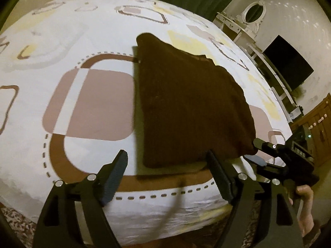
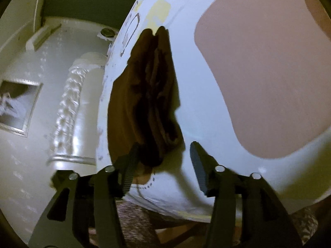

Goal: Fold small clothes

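A dark brown folded cloth (image 1: 186, 103) lies flat on the patterned bedsheet (image 1: 62, 41). My left gripper (image 1: 167, 161) is open at the cloth's near edge, its right finger (image 1: 219, 173) just touching that edge. My right gripper (image 1: 256, 150) shows at the cloth's near right corner in the left wrist view. In the right wrist view the right gripper (image 2: 165, 155) is open and the cloth's layered edge (image 2: 153, 103) sits just ahead of its left finger (image 2: 130, 165), between the fingers. Neither gripper is closed on the cloth.
The bed's front edge (image 1: 165, 223) runs just below the grippers. A white dresser with an oval mirror (image 1: 252, 12) and a dark screen (image 1: 289, 62) stand at the far right. A wooden cabinet (image 1: 316, 128) is at the right. A patterned carpet (image 2: 132, 212) lies below the bed.
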{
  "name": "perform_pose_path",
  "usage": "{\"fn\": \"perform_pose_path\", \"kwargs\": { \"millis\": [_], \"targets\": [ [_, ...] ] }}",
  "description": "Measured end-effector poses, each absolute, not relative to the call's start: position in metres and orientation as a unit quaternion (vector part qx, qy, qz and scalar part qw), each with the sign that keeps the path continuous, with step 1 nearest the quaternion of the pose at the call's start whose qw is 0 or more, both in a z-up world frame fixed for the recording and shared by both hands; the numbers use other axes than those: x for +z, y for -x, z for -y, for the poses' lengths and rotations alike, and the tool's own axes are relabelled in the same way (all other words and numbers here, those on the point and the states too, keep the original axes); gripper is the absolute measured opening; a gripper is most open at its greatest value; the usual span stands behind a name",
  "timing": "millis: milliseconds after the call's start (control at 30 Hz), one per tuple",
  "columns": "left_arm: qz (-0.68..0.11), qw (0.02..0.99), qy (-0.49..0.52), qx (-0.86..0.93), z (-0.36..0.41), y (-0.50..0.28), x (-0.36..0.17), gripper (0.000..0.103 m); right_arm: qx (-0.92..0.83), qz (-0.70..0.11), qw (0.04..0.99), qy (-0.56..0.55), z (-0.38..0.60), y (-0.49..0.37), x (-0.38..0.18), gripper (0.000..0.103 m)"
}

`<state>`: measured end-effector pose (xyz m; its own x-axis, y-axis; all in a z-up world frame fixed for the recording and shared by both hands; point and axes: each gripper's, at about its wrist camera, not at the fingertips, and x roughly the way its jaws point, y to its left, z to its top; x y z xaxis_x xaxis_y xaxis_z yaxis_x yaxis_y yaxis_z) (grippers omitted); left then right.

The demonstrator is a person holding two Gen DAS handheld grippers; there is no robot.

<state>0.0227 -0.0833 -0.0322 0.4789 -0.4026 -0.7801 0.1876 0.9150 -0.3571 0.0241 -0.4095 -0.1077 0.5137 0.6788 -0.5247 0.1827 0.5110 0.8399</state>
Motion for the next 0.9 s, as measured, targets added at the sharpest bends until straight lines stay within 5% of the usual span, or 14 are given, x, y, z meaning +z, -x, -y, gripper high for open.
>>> {"fn": "perform_pose_path", "kwargs": {
  "millis": [333,900],
  "targets": [
    [-0.458,0.876,0.090,-0.119,0.074,-0.010,-0.024,0.083,0.114,-0.476,0.815,-0.310,0.364,-0.009,-0.076,0.070],
    [-0.446,0.889,0.056,-0.087,0.059,0.014,-0.022,0.083,0.028,-0.463,0.872,-0.156,0.328,0.011,-0.057,0.073]
  ]
}}
